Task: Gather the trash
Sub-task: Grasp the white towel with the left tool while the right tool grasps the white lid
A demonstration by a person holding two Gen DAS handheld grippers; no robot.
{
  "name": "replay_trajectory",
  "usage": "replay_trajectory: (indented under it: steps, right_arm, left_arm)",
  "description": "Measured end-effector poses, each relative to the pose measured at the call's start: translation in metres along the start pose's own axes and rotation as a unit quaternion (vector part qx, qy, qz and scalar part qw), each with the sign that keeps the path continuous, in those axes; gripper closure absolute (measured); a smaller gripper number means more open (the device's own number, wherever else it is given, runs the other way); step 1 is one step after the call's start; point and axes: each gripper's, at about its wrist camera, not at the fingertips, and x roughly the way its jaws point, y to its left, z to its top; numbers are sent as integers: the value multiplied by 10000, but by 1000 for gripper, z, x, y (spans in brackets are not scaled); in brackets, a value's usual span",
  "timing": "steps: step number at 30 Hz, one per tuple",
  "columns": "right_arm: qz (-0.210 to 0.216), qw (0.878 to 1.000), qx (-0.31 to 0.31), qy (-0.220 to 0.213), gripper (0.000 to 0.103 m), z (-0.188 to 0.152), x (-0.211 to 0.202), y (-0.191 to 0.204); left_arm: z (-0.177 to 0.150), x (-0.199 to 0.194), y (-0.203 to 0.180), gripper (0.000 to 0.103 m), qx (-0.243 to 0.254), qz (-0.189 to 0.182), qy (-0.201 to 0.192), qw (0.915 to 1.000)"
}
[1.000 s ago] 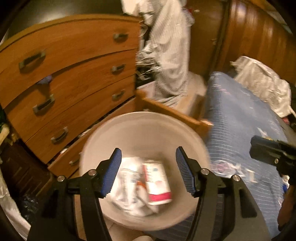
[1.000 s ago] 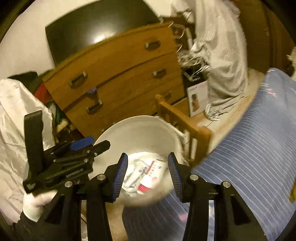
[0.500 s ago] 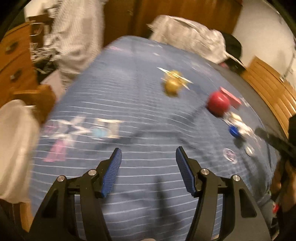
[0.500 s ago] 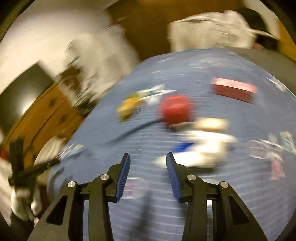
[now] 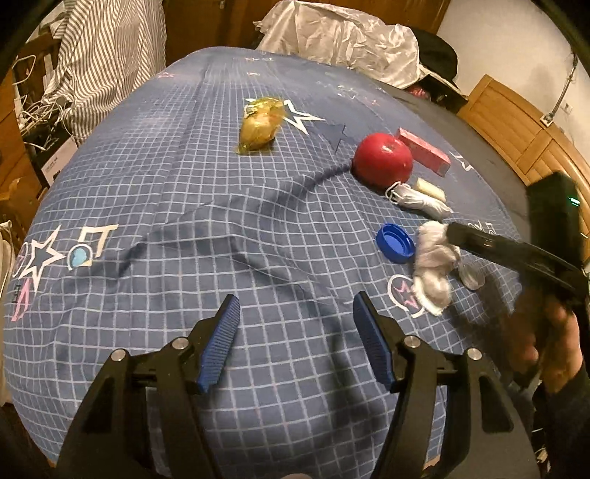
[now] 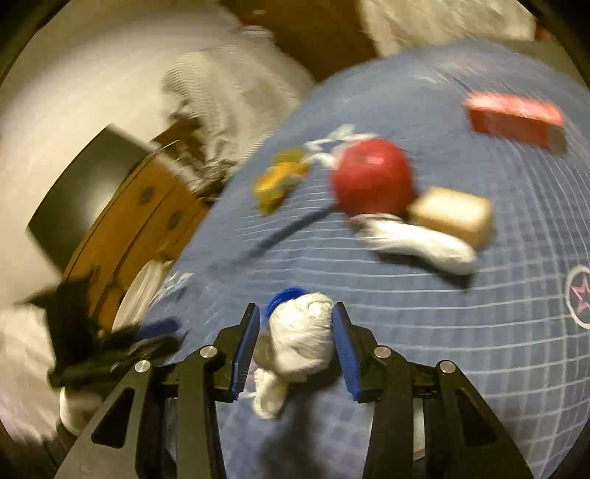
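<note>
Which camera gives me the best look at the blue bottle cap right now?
The left wrist view. The blue bottle cap lies sharp and fully visible on the bedspread, open side up, beside the crumpled tissue. In the blurred right wrist view only its rim peeks from behind the tissue between the right gripper fingers.

Ahead of and beneath the tongs, a bed under a blue grid-patterned cover [image 5: 177, 191] printed with white stars. Beyond its far edge, dark wood panelling [image 5: 228, 22] and a crumpled white sheet [image 5: 343, 37]. Far left, a striped garment [image 5: 110, 55] hanging over tangled white cables [image 5: 33, 107]. Far right, a white wall [image 5: 516, 48] above light wooden panels [image 5: 512, 118]. Left in the blurred right-wrist view, a wooden dresser [image 6: 147, 217]. Dim, warm indoor light throughout
</note>
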Motion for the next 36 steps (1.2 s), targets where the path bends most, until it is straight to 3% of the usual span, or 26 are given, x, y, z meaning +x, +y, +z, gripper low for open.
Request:
replay_trajectory:
  steps: [2, 4, 7, 10, 14, 16, 19, 21, 25, 28, 31, 36]
  right_arm:
    - [-216, 9994, -105, -245, 60, -4, -22, -1]
    - [-766, 9957, -334, -408, 60, -12, -47, -7]
    - [-1369, 9883, -616, -275, 60, -26, -62, -12]
    - [-1667, 9827, -808, -22, 58, -33, -63, -19]
    - [-1902, 9767, -964, 242, 55, -38, -44, -20]
    - [-1967, 9744, -1014, 397, 55, -36, -14, -6]
    - [-2069, 9707, -1136, 444, 55, -37, -2, -6]
    - [-2097, 9707, -1106, 392, 61, -37, -4, -10]
    - [-2014, 9737, -1020, 300, 61, -41, -15, -17]
    - [-1970, 9750, -998, 233, 61, -42, -20, -19]
    - [-1993, 9757, -898, 134, 61, -44, -23, -18]
    - [-2310, 9691, -865, -13, 61, -51, -32, -16]
  left_arm:
    - [1, 3, -8, 40, 101, -59, 17, 9999]
    - [0, 7, -18, 38, 265, -114, 40, 9996]
    - [1, 14, -37, 38, 423, -307, 81, 9986]
    - [3, 26, -58, 38, 560, -513, 94, 9971]
    - [5, 40, -81, 38, 660, -648, 104, 9957]
    - [6, 47, -86, 38, 751, -591, 119, 9954]
    - [10, 59, -91, 38, 1124, -425, 167, 9926]
    - [15, 64, -86, 38, 1259, -419, 246, 9909]
    - [28, 64, -67, 38, 1441, -374, 299, 9884]
    - [34, 62, -66, 38, 1526, -583, 338, 9860]
    - [40, 58, -87, 38, 1558, -1009, 203, 9824]
    - [47, 74, -131, 38, 1901, -908, 106, 9775]
